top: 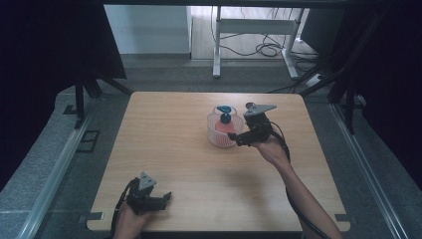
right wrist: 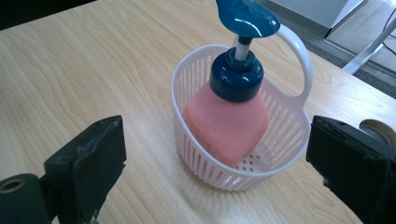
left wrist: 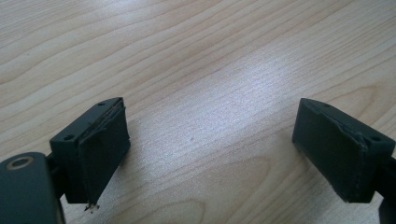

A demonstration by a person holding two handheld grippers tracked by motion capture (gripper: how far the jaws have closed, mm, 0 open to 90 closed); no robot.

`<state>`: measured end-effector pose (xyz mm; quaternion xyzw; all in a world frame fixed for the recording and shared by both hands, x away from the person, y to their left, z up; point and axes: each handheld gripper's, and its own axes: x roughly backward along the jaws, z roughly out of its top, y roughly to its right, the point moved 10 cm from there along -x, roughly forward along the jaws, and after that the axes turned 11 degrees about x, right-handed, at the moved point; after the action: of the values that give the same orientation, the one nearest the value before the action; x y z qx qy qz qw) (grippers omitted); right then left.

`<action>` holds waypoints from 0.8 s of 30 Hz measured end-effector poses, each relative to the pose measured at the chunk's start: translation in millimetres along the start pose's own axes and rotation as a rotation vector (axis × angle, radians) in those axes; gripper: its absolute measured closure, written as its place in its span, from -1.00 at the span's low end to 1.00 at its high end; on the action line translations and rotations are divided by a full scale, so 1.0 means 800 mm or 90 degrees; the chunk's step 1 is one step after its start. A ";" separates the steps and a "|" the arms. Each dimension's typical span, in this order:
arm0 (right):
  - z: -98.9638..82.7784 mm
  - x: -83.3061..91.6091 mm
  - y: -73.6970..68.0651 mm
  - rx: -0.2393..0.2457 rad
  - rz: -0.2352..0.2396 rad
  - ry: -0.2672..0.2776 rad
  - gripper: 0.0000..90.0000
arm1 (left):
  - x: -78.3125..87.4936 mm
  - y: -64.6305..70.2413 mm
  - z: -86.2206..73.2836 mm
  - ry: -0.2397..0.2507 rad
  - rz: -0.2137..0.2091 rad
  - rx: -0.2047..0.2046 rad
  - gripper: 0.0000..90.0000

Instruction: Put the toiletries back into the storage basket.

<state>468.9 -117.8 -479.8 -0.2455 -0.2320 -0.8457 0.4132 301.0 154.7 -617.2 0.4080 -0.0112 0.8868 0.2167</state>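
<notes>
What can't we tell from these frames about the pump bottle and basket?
- Pump bottle base: hidden by the basket wall in the right gripper view, so whether it stands flat or leans on the wall is unclear.
- Pump head: top cut off by the frame edge, right gripper view.
- Any bottle label: too small in the high view.
- Basket's far side: blocked by the bottle.

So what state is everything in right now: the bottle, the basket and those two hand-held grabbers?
Pump bottle: leaning inside the basket, pump cap on, free of any grip.
Basket: upright on the table, handle raised.
Right gripper: jaws open, just short of the basket, touching nothing.
Left gripper: jaws open over bare wood, nothing between them.
</notes>
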 end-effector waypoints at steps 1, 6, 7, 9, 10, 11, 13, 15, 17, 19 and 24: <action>0.000 0.001 -0.001 -0.001 0.001 0.001 -0.90 | 0.000 0.000 0.000 0.000 0.000 0.000 -0.77; -0.002 0.007 -0.004 0.000 0.002 0.003 -0.90 | 0.000 0.000 0.000 0.000 0.001 0.000 -0.77; -0.003 0.009 -0.004 0.001 0.002 0.002 -0.90 | 0.000 0.000 0.000 0.000 0.000 0.000 -0.77; -0.004 0.012 -0.006 0.003 0.002 0.003 -0.90 | 0.000 0.000 0.000 0.000 0.001 0.000 -0.77; -0.005 0.013 -0.006 0.003 0.002 0.004 -0.90 | 0.000 0.000 0.000 0.000 0.001 0.001 -0.77; -0.005 0.014 -0.007 0.002 0.002 0.004 -0.90 | 0.000 0.000 0.000 0.000 0.001 0.001 -0.77; -0.007 0.016 -0.009 0.003 0.003 0.003 -0.90 | 0.000 0.000 0.000 0.000 0.001 0.001 -0.77; -0.009 0.018 -0.010 0.004 0.003 0.002 -0.90 | 0.000 0.000 0.000 0.000 0.001 0.001 -0.77; -0.011 0.020 -0.011 0.002 0.003 0.003 -0.90 | 0.000 0.000 0.000 0.000 0.001 0.001 -0.77; -0.013 0.022 -0.011 0.004 0.002 0.003 -0.89 | 0.000 0.000 0.000 0.000 0.001 0.001 -0.77; -0.016 0.028 -0.013 0.004 -0.001 0.003 -0.88 | 0.000 0.000 0.000 0.000 0.002 0.002 -0.77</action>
<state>445.5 -133.0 -478.3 -0.2417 -0.2340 -0.8459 0.4139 301.3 154.3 -617.2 0.4084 -0.0107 0.8871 0.2149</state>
